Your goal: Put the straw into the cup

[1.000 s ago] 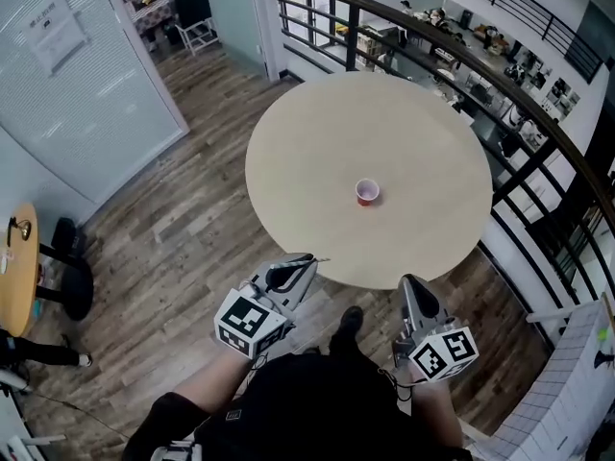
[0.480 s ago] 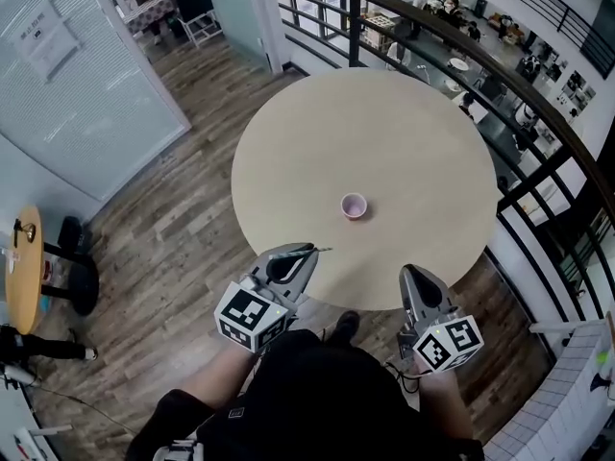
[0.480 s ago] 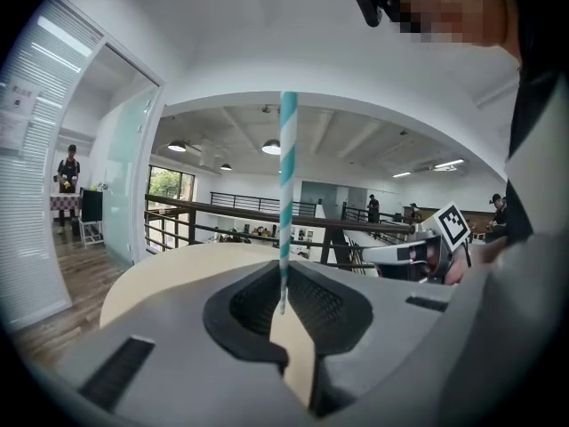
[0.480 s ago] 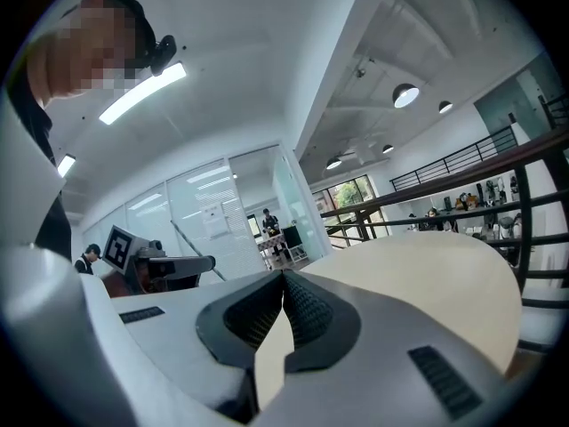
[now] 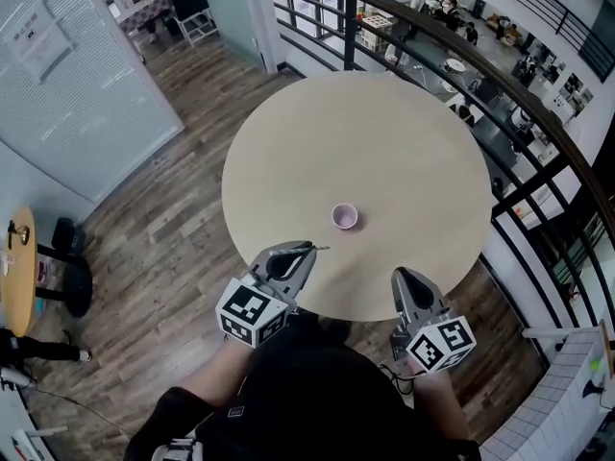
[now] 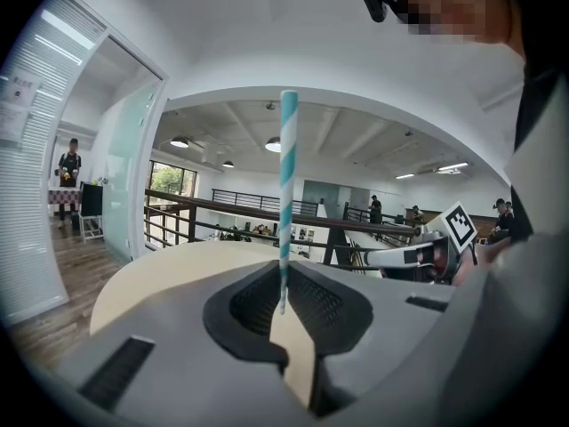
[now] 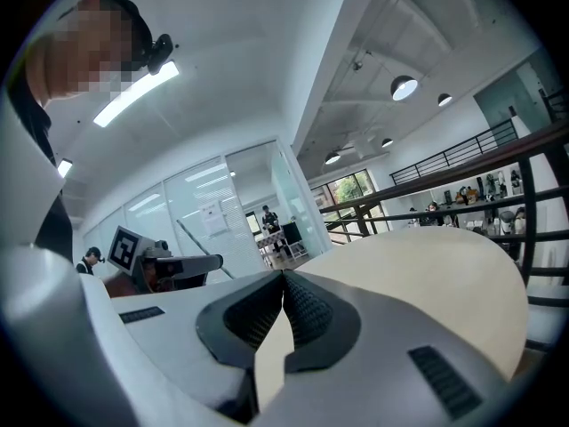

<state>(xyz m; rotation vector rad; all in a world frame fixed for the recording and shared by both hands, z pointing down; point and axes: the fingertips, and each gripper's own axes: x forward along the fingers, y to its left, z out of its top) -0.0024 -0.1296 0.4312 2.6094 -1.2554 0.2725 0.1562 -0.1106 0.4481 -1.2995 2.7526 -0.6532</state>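
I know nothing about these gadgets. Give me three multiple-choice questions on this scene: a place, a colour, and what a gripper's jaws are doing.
1. Where does the cup stand? A near the round table's middle; B at its edge; C off it.
2. The straw's stripes? A red and white; B teal and white; C black and yellow.
3. The left gripper's jaws? A wide apart, empty; B closed on the straw; C closed on the cup.
Answers: A, tabletop shows all around it; B, seen in the left gripper view; B, the straw rises from between them.
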